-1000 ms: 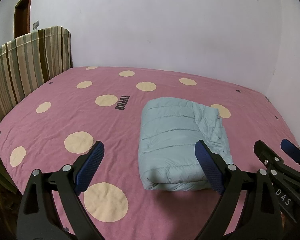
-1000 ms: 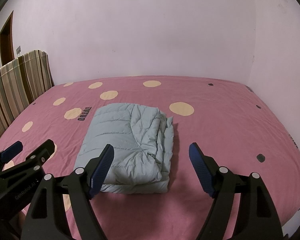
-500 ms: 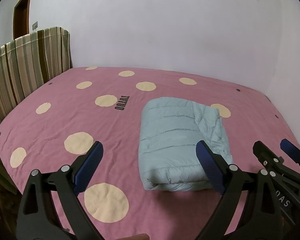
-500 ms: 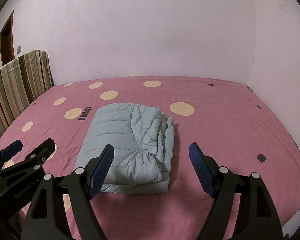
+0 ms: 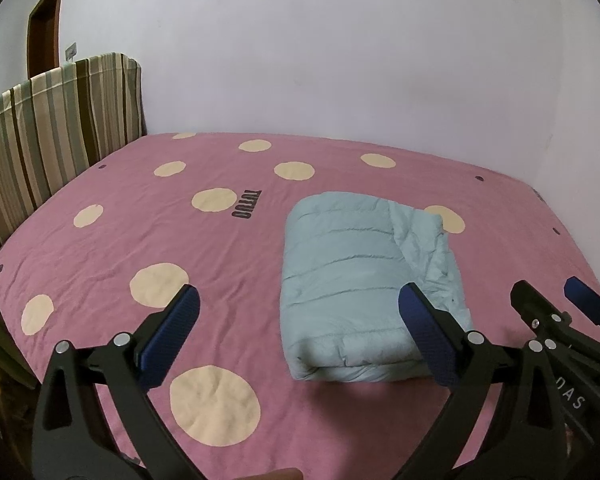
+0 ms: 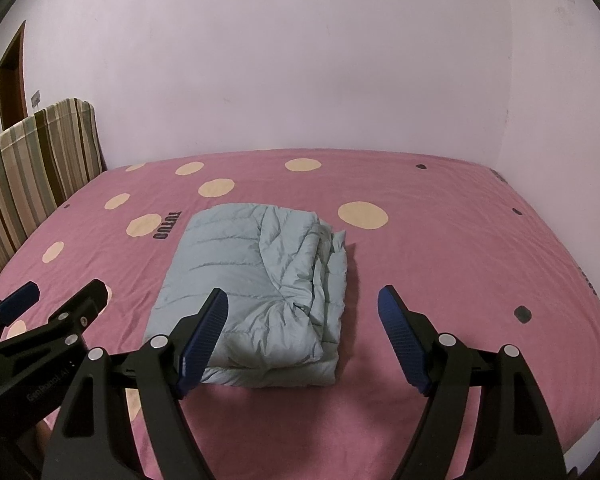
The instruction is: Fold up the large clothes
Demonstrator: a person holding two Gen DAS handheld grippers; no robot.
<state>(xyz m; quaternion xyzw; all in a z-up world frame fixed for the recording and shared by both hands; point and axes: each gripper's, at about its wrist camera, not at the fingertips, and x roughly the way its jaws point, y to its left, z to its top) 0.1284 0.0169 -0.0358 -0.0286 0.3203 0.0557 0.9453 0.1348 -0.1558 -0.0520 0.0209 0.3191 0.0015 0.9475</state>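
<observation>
We note the pale blue padded jacket [image 5: 364, 280] lying folded into a compact bundle right of centre on the pink bed [image 5: 120, 240], left gripper [image 5: 300, 340] opening and empty, right gripper [image 6: 302, 340] released (folding looks essentially finished).

Left gripper [image 5: 300, 336] fingers are opening, empty; right gripper [image 6: 302, 340] gapes wide, empty, both angled downward.

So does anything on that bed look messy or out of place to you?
Nothing much. The pale blue quilted puffer jacket lies folded in a neat block on the pink bedspread with cream dots. Only its right side is a bit untidy, where the layers bunch and show rumpled edges. Neither gripper touches it.
</observation>
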